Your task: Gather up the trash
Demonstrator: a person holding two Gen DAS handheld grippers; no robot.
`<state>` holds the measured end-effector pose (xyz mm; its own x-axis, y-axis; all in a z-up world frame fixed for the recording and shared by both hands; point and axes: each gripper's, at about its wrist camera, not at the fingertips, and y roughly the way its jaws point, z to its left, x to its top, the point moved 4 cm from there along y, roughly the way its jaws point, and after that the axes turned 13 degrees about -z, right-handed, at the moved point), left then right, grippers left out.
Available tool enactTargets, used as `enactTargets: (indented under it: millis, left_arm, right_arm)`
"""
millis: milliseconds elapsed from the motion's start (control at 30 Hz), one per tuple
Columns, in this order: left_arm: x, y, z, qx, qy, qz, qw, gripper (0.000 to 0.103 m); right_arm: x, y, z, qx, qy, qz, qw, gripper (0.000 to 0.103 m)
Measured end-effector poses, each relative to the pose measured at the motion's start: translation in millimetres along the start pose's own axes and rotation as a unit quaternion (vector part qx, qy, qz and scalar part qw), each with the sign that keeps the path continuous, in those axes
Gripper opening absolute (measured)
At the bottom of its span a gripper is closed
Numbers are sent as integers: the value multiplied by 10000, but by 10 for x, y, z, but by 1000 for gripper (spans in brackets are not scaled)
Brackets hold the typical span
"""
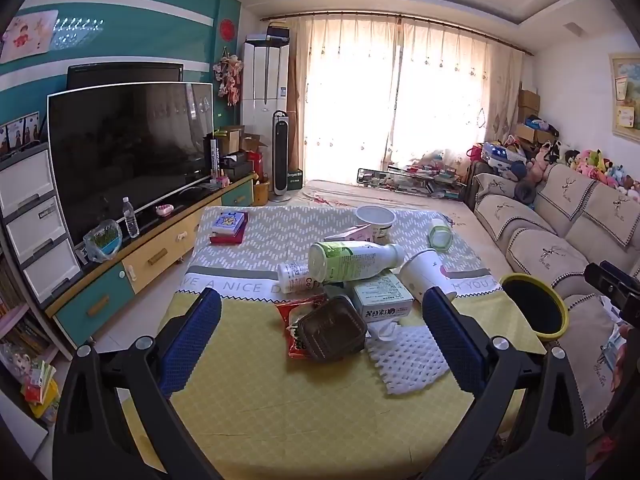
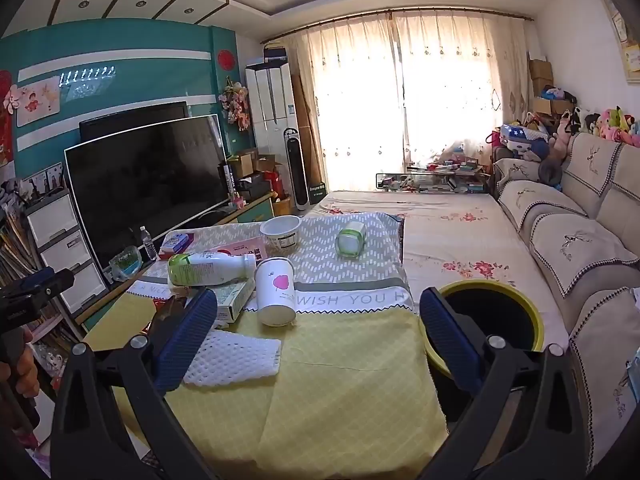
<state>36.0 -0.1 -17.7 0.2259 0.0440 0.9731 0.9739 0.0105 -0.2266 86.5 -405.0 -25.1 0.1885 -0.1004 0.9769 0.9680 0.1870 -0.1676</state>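
A heap of trash lies on the table's yellow cloth point(image 1: 280, 412): a white and green bottle point(image 1: 356, 261) on its side, a tipped paper cup point(image 1: 426, 272), a small carton point(image 1: 384, 300), a dark plastic tray point(image 1: 332, 328) on a red wrapper, white foam netting point(image 1: 412, 356), a white bowl point(image 1: 376, 218). A yellow-rimmed bin point(image 1: 534, 306) stands right of the table. My left gripper point(image 1: 322, 300) is open and empty, near the heap. My right gripper point(image 2: 318, 304) is open and empty, above the cloth point(image 2: 340, 380) with the cup point(image 2: 275, 291), netting point(image 2: 234, 356) and bin point(image 2: 490, 320) ahead.
A TV point(image 1: 128, 152) on a low cabinet runs along the left. A sofa point(image 1: 560, 240) with plush toys stands at the right. A small green-lidded jar point(image 2: 351, 238) and a book point(image 1: 229, 226) lie on the far part of the table.
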Motion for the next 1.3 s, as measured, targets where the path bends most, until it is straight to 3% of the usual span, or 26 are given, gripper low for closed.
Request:
enactTargets:
  millis: [1300]
  left_arm:
    - [-33, 41, -17, -55, -83, 97, 9999, 99]
  right_arm:
    - [-97, 112, -34, -96, 90, 128, 9998, 97]
